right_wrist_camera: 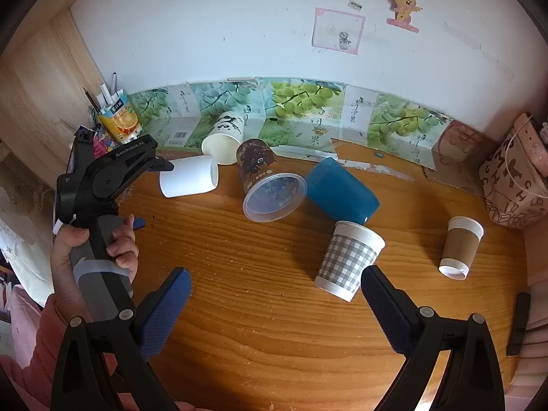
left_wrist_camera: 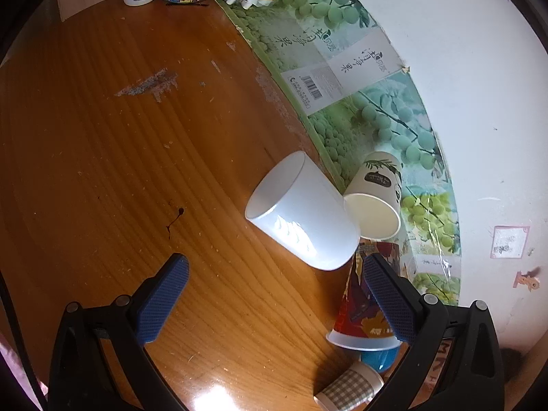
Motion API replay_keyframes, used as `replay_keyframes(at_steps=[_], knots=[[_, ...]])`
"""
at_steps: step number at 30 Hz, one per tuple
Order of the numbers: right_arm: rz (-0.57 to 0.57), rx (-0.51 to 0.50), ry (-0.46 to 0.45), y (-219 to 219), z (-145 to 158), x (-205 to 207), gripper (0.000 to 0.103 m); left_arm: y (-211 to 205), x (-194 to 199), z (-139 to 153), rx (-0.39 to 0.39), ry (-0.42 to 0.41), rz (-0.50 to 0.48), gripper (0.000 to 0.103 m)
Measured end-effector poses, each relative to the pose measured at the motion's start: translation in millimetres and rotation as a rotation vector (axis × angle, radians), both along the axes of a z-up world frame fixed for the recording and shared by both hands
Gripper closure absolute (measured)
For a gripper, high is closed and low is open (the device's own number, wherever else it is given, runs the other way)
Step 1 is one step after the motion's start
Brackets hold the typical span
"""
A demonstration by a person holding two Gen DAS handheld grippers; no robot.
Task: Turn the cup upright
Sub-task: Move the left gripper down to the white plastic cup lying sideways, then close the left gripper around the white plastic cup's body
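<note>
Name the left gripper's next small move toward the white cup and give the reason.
Probably ease the left gripper forward so its open jaws straddle the white cup. That cup lies on its side on the wooden table, just ahead of the fingertips and not yet between them. The paper cup touches it on the far side, so a slow approach seems wise.

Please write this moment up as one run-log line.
left gripper: open, empty, near white cup | right gripper: open, empty | white cup: on its side on table
</note>
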State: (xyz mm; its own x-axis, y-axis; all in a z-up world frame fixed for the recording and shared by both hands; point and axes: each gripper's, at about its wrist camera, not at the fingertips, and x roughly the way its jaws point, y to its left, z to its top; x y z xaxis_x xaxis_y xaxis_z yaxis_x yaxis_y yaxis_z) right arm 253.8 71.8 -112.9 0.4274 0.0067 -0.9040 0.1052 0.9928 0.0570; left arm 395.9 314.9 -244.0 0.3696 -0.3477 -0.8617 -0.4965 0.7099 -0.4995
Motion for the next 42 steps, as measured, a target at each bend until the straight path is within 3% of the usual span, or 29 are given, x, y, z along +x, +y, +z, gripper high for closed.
replay_keyframes(at_steps=[15, 27, 42], knots=[[0.022, -0.038, 0.088, -2, -21, 6, 0.003, -5, 30, -28, -0.007, 0.045, 0.094, 0.002], [0.035, -0.049, 0.107, 5, -25, 6, 0.003, -10, 47, -32, 0.01, 0.029, 0.078, 0.004], [-0.027, -0.045, 0.097, 8, -21, -1, 0.003, -28, 65, -25, -0.006, -0.037, -0.054, 0.027]])
